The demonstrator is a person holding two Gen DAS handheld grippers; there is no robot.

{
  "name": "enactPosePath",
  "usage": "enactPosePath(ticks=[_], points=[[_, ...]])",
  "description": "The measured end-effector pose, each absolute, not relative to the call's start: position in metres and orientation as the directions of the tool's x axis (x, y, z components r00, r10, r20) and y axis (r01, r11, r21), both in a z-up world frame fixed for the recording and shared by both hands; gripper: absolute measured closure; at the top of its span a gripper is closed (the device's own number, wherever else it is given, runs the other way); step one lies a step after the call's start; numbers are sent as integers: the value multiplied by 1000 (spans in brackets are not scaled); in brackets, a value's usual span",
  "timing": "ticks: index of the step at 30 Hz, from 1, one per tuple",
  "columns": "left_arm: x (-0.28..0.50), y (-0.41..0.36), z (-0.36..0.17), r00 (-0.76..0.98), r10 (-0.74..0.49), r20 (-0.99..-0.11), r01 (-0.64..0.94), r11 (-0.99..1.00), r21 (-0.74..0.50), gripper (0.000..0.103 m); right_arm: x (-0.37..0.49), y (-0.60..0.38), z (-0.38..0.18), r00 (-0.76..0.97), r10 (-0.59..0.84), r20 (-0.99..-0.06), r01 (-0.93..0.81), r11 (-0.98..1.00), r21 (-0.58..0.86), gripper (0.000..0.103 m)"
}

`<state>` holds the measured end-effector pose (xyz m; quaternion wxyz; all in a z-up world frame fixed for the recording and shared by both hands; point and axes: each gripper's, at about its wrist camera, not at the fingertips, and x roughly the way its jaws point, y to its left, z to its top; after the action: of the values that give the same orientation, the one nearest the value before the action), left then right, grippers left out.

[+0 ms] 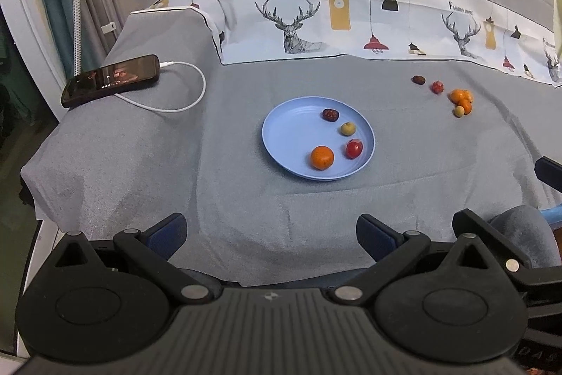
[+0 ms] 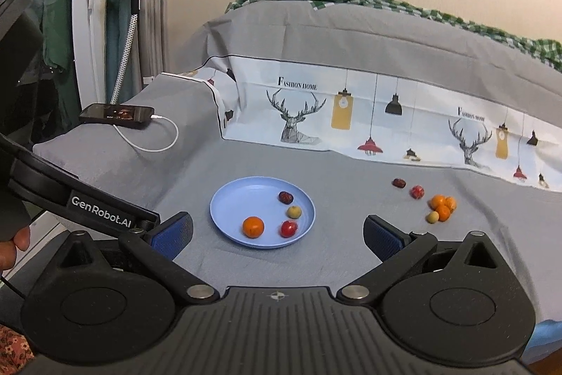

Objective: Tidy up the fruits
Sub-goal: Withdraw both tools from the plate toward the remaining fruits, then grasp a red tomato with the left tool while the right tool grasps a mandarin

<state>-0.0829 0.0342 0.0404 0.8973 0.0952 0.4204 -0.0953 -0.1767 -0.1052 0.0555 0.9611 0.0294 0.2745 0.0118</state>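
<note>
A blue plate lies on the grey bedsheet and holds an orange, a red fruit, a small yellow-green fruit and a dark date. To its right on the sheet lie a date, a red fruit, a clump of oranges and a yellow-green fruit. My left gripper is open and empty, near the plate. My right gripper is open and empty.
A phone with a white charging cable lies on a raised fold at the left. A printed pillowcase band rises behind the fruits. The left gripper's body shows at the left of the right wrist view.
</note>
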Motion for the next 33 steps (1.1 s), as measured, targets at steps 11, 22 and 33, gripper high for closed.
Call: enactPosePath(ticks=[11, 22, 33], points=[[-46, 11, 14, 552, -29, -833, 256, 957, 137, 0, -150, -144, 26, 816, 38, -576, 88, 978, 189, 1], [25, -79, 2, 531, -61, -845, 318, 939, 132, 0, -104, -242, -19, 749, -162, -642, 353, 918, 181, 1], [131, -234, -28, 503, -215, -837, 429, 903, 27, 0, -29, -374, -89, 606, -407, -683, 639, 761, 113, 1]])
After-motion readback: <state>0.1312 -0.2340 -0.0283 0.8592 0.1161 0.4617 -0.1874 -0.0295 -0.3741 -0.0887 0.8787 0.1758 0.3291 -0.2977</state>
